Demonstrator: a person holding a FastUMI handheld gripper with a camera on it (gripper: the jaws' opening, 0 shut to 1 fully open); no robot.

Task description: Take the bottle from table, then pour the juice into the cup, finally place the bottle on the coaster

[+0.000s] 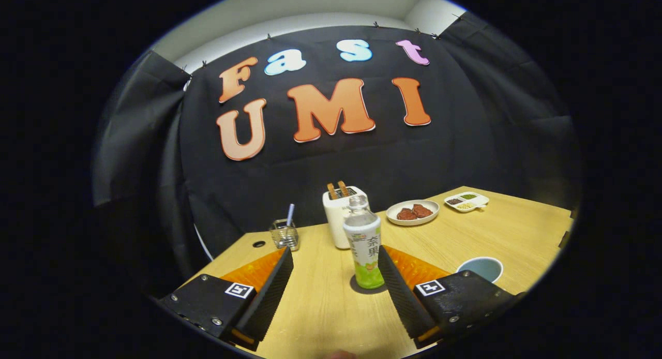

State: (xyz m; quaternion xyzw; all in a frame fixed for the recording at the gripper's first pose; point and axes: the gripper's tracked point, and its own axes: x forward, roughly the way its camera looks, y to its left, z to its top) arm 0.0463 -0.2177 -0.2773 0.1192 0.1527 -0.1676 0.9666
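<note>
A small juice bottle (364,248) with a white and green label stands upright on a dark round coaster (362,289) on the wooden table (320,307). My gripper (335,253) is open, its fingers spread wide. The bottle sits between them, right beside the tip of the right finger (401,297), with a broad gap to the left finger (269,297). Neither finger presses on it. A pale blue cup (481,268) stands to the right, just beyond the right finger.
A white toaster (339,219) with two slices in it stands right behind the bottle. A glass with a straw (284,234) is at the back left. A plate of meat (412,212) and a divided dish (467,201) lie at the back right.
</note>
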